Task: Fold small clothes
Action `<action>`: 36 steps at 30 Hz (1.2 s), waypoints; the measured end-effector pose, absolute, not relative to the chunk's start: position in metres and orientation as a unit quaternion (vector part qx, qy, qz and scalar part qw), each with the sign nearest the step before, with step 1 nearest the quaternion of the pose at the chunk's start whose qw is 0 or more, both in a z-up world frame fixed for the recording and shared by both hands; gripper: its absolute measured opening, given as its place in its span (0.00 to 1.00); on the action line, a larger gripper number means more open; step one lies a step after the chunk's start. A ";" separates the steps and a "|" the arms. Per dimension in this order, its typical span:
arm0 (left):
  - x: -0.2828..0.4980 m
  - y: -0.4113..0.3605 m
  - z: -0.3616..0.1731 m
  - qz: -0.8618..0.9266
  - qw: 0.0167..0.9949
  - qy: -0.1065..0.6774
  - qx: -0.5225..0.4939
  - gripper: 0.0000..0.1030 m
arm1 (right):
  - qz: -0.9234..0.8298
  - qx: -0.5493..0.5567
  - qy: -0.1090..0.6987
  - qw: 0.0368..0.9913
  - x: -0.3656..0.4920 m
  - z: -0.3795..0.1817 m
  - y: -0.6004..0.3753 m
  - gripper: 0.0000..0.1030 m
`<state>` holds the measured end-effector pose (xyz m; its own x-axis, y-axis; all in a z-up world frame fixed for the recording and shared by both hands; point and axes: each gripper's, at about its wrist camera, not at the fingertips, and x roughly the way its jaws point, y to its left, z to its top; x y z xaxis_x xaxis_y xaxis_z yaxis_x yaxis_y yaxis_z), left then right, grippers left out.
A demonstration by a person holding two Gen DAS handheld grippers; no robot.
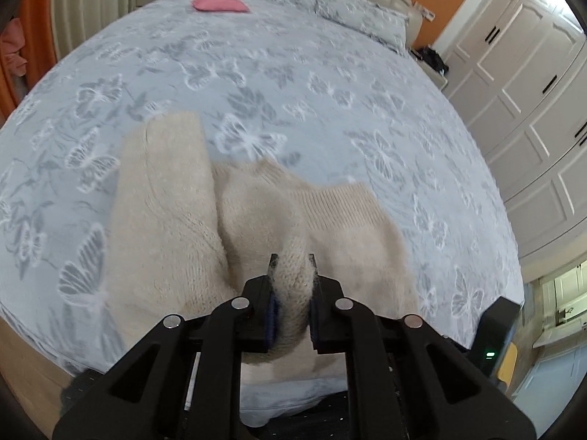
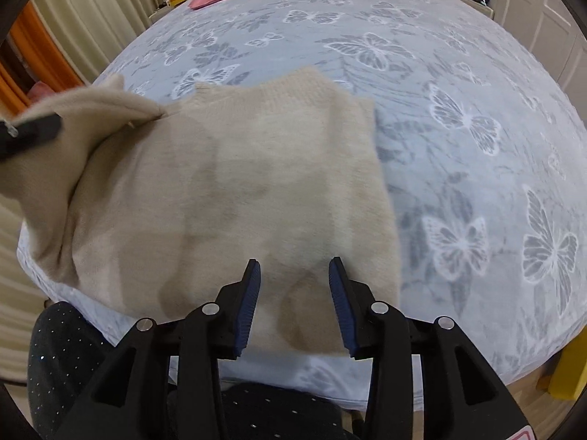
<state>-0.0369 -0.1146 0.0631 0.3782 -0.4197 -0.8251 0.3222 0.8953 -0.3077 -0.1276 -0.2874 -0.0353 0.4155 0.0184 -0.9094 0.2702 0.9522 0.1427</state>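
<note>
A small cream knitted sweater [image 2: 234,190] lies near the front edge of the bed; it also shows in the left wrist view [image 1: 176,220]. My left gripper [image 1: 292,261] is shut on a bunched fold of the sweater and holds that part lifted above the bed. In the right wrist view the left gripper's fingers [image 2: 33,130] appear at the far left with the raised cloth. My right gripper [image 2: 294,266] is open and empty, hovering just above the sweater's near edge.
The bed [image 2: 458,117] has a grey butterfly-print cover. A pink item [image 1: 220,3] lies at the far end near the pillows [image 1: 330,0]. White wardrobe doors [image 1: 521,84] stand to the right. The person's dark dotted trousers [image 2: 62,359] are at the bed's front edge.
</note>
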 end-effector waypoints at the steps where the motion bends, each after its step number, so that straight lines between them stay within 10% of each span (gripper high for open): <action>1: -0.038 -0.119 0.056 -0.224 0.826 0.516 -0.045 0.12 | -0.075 0.136 0.535 0.830 -0.129 -0.036 -0.290 0.37; 9: -0.053 -0.135 0.007 -0.219 0.796 0.562 -0.046 0.19 | -0.067 0.197 0.523 0.827 -0.143 -0.032 -0.309 0.39; 14: -0.087 -0.112 0.017 -0.229 0.810 0.537 -0.056 0.54 | -0.022 0.274 0.502 0.820 -0.148 -0.019 -0.319 0.52; 20: -0.123 -0.079 0.038 -0.215 0.843 0.493 0.032 0.66 | 0.037 0.327 0.506 0.797 -0.111 -0.019 -0.302 0.58; 36: -0.128 0.032 0.037 -0.174 0.846 0.502 -0.040 0.69 | 0.168 0.340 0.587 0.715 0.005 -0.032 -0.166 0.66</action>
